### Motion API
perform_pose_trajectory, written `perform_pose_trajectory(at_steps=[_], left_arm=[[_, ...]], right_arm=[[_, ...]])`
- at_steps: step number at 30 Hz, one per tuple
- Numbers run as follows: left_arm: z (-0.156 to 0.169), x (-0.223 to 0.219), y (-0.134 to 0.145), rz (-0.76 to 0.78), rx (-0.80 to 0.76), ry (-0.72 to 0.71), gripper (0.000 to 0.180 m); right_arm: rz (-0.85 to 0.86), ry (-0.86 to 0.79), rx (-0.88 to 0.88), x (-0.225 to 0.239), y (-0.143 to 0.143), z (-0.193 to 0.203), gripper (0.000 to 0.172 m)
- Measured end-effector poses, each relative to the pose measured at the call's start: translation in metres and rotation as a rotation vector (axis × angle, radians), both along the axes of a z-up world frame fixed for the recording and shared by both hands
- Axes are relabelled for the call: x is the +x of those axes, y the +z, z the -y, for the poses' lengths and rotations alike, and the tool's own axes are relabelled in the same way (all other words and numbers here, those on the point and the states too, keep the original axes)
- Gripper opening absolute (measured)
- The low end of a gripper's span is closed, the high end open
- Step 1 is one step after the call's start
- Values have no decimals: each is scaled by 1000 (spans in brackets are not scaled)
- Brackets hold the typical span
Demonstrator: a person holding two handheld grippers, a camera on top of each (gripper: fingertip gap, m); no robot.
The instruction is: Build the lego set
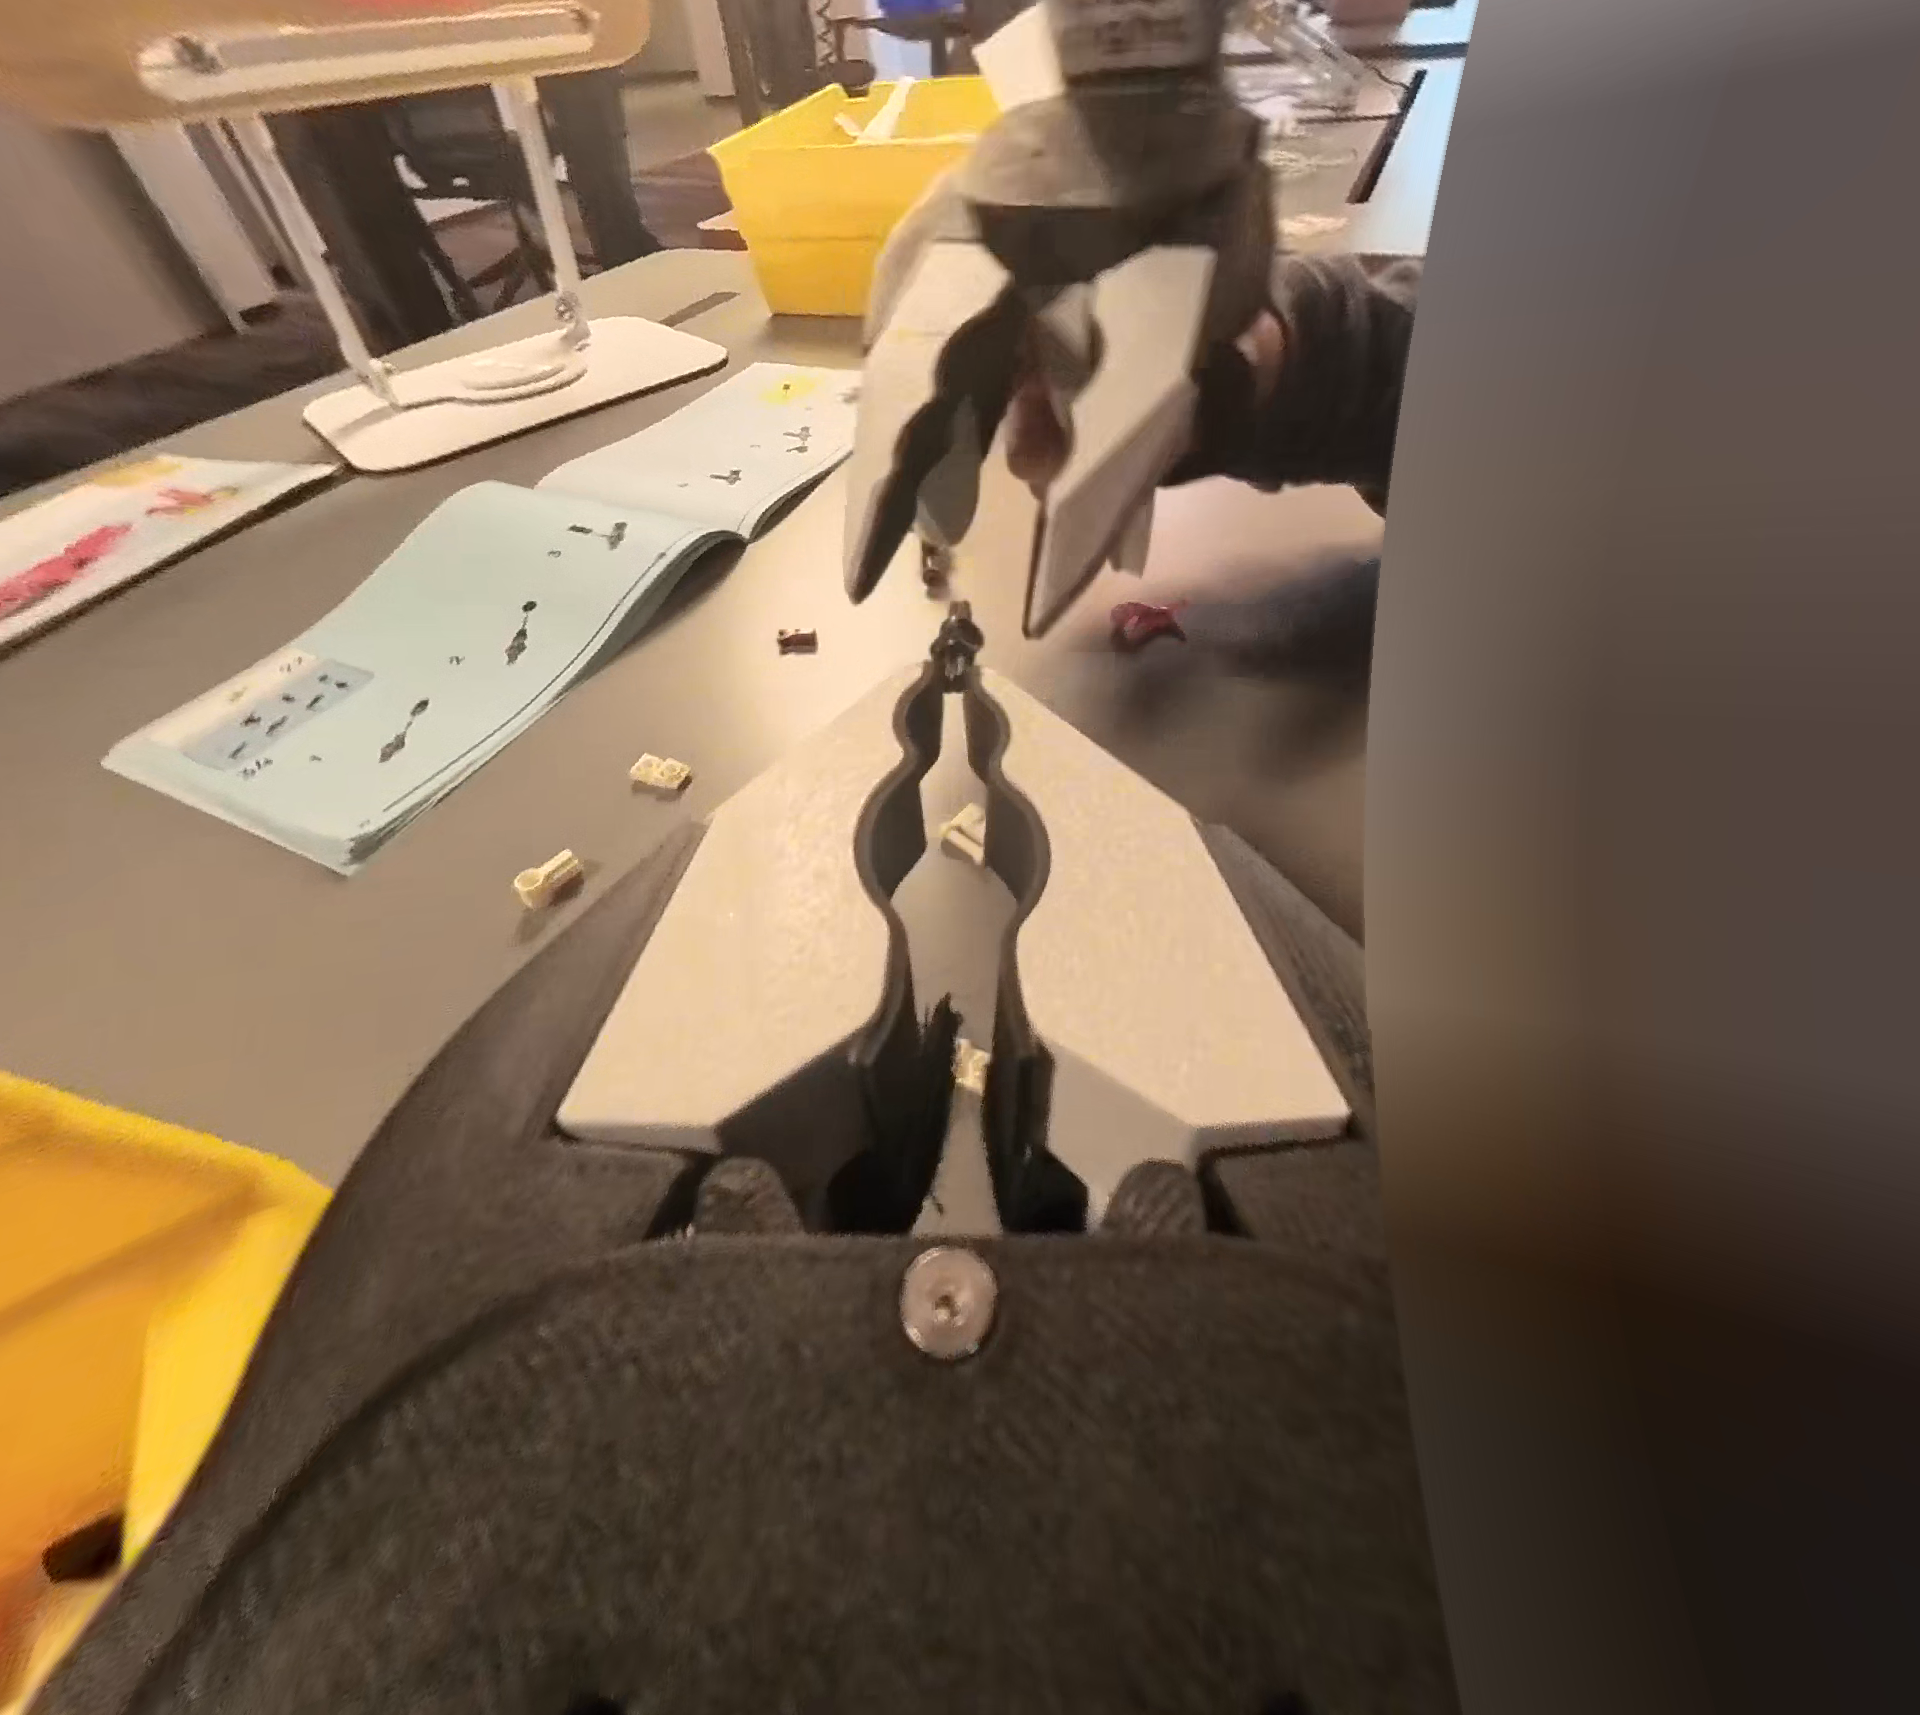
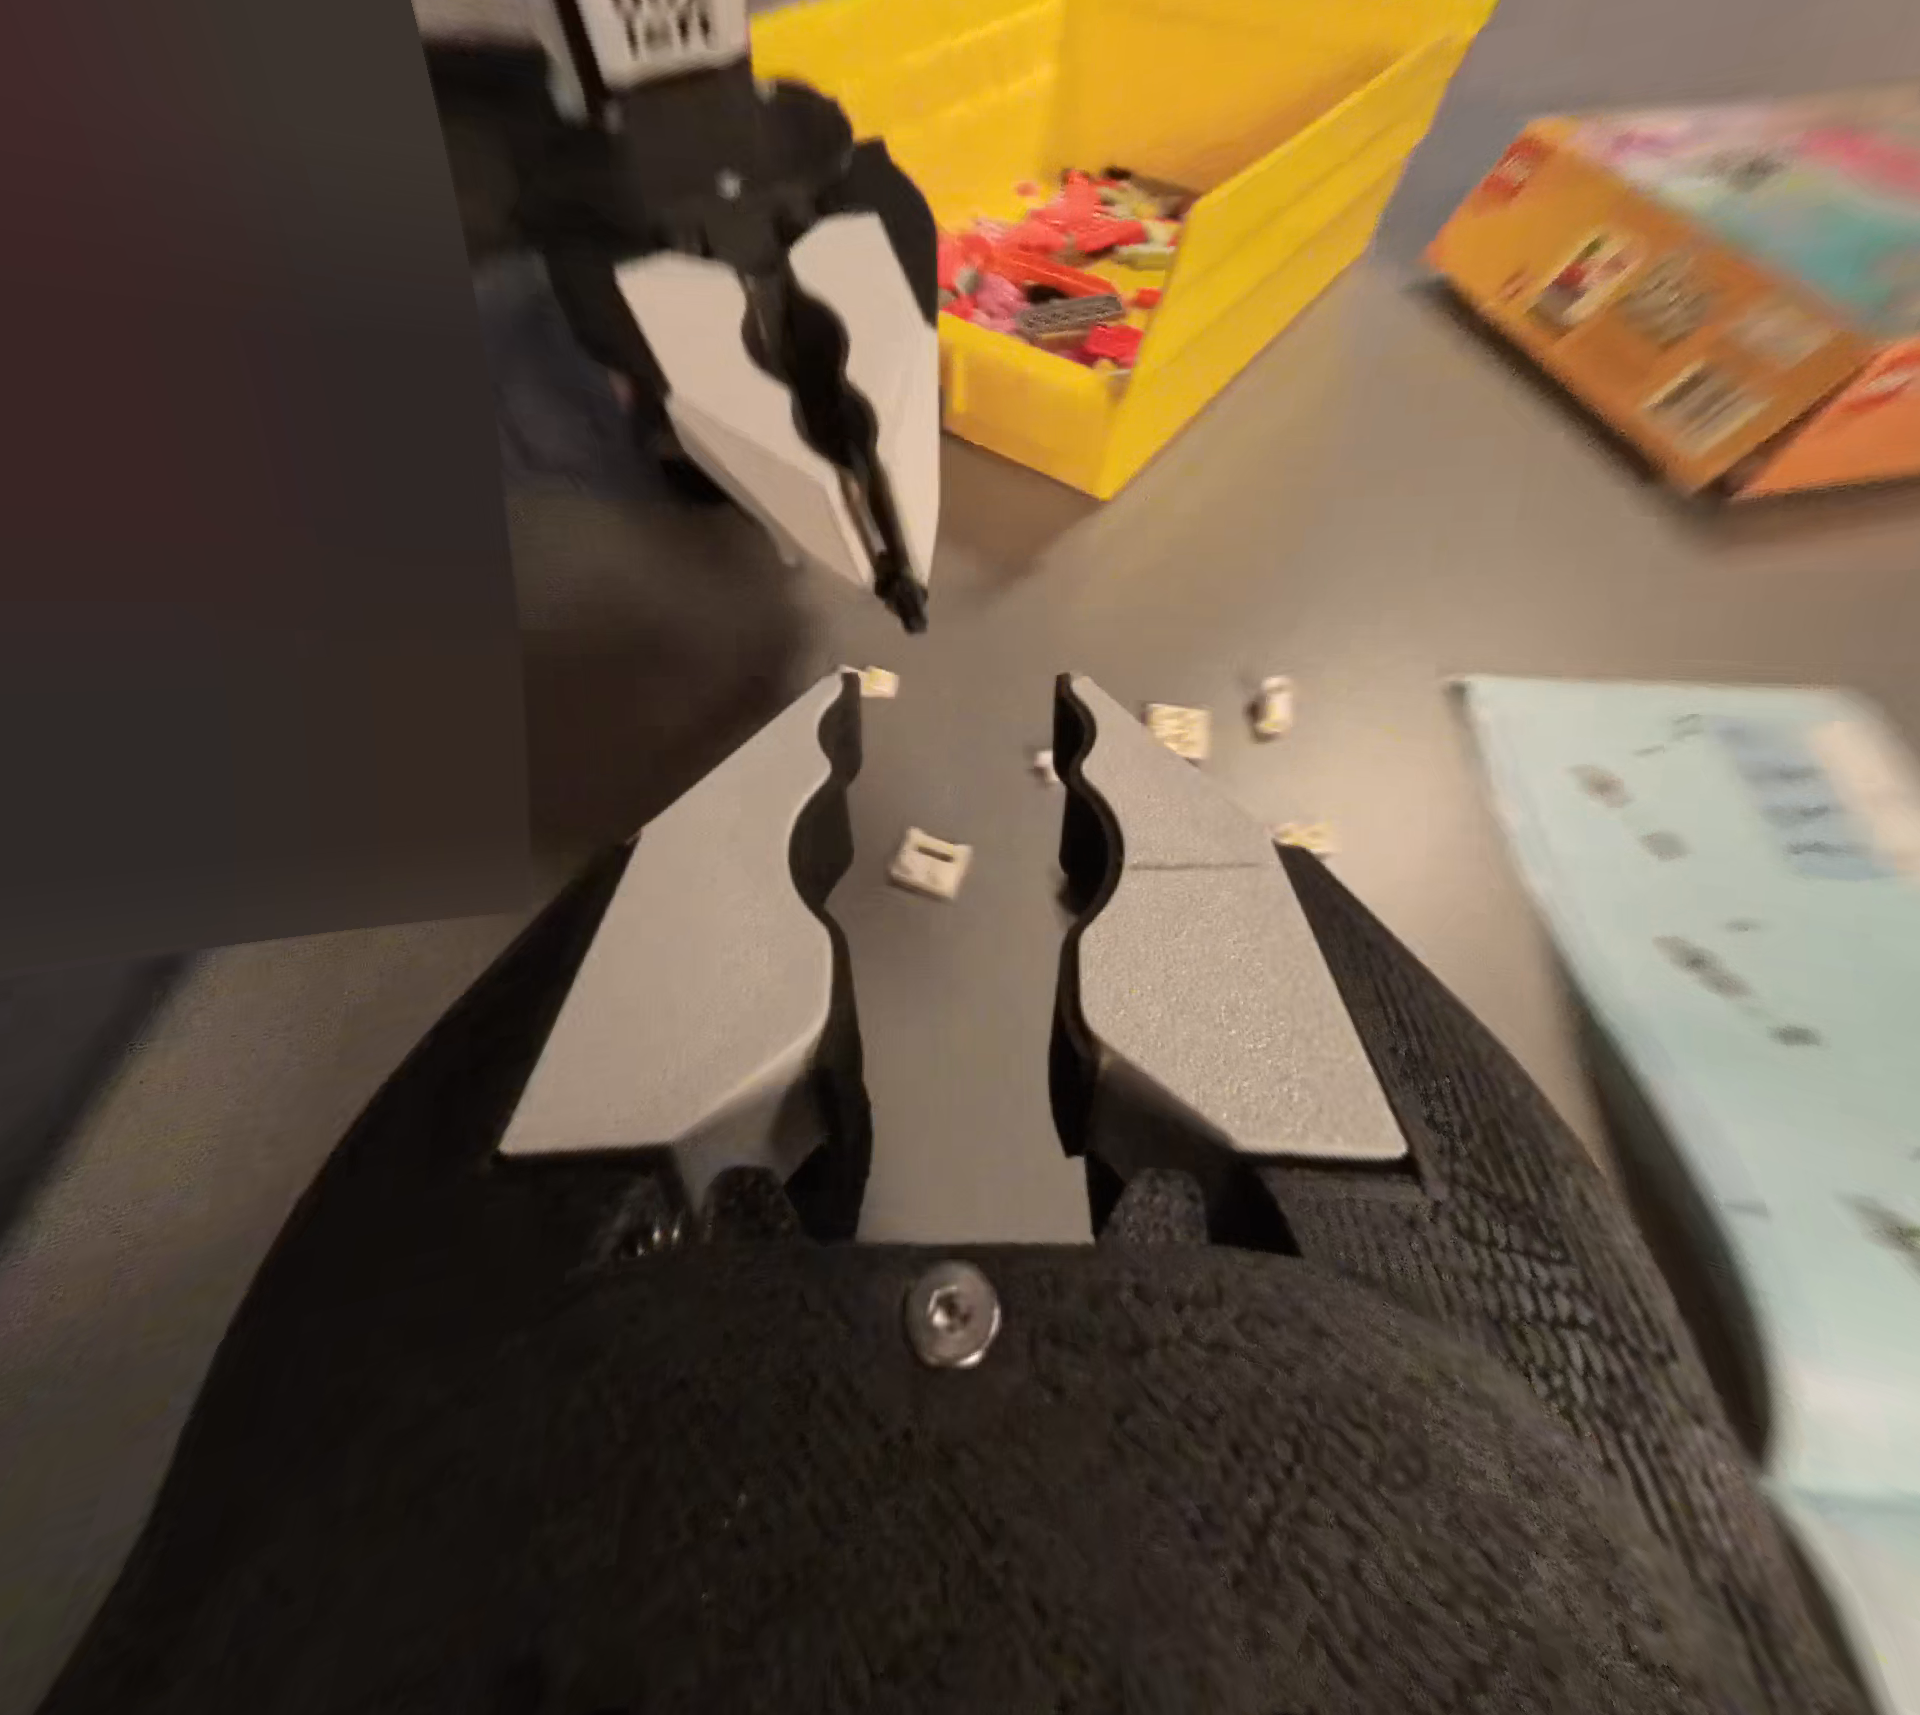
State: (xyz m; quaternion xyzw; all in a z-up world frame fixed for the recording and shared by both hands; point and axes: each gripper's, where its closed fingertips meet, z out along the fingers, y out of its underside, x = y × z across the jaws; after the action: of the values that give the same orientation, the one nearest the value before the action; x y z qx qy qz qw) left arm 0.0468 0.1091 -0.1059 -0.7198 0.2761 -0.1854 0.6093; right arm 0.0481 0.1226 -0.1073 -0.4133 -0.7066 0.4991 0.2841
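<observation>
Left wrist view: the left gripper (image 1: 958,678) is clenched on a small black toy-brick piece (image 1: 957,639), pinched only at the very tips, with most of the piece sticking out ahead of them. With so little of it caught, the piece could twist or pop out if anything knocks it, and the right gripper (image 1: 945,605) hangs just beyond it, its fingers spread and nothing between them. A nudge from one of those fingertips (image 1: 868,569) is the likeliest cause of a drop. Loose pieces lie on the grey desk (image 1: 260,938) around the tips: a tan plate (image 1: 659,773), a tan connector (image 1: 547,878), a dark red piece (image 1: 798,639) and a red piece (image 1: 1146,623). An open pale-blue instruction booklet (image 1: 436,626) lies toward the desk's left side, and a yellow bin (image 1: 842,200) stands at its far edge.

Right wrist view: the right gripper (image 2: 956,689) is released, its jaws well apart over bare desk (image 2: 1299,543), gripping nothing. A white tile (image 2: 928,860) lies on the desk between the fingers, with no pad touching it, and small white pieces (image 2: 1177,728) sit just beside the right fingertip; a careless close could sweep these aside. The left gripper (image 2: 902,595) points down just ahead, shut on the black piece (image 2: 902,600), which looks like a thin rod, though blur makes its shape uncertain. Behind stand a yellow bin (image 2: 1247,107) of red and pink bricks and an orange box (image 2: 1662,294).
</observation>
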Motion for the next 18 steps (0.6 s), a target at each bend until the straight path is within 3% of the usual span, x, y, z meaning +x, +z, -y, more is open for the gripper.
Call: perform_pose_trajectory(at_steps=[3, 11, 18], left_arm=[[-2, -3, -1, 25, -25, 12, 2], [-4, -3, -4, 82, -106, -5, 2], [-2, -1, -5, 100, -126, -28, 2]], right_arm=[[-128, -37, 314, -1, -4, 3, 34], [-318, -122, 812, -8, 0, 4, 17], [-360, -148, 987, -14, -3, 4, 6]])
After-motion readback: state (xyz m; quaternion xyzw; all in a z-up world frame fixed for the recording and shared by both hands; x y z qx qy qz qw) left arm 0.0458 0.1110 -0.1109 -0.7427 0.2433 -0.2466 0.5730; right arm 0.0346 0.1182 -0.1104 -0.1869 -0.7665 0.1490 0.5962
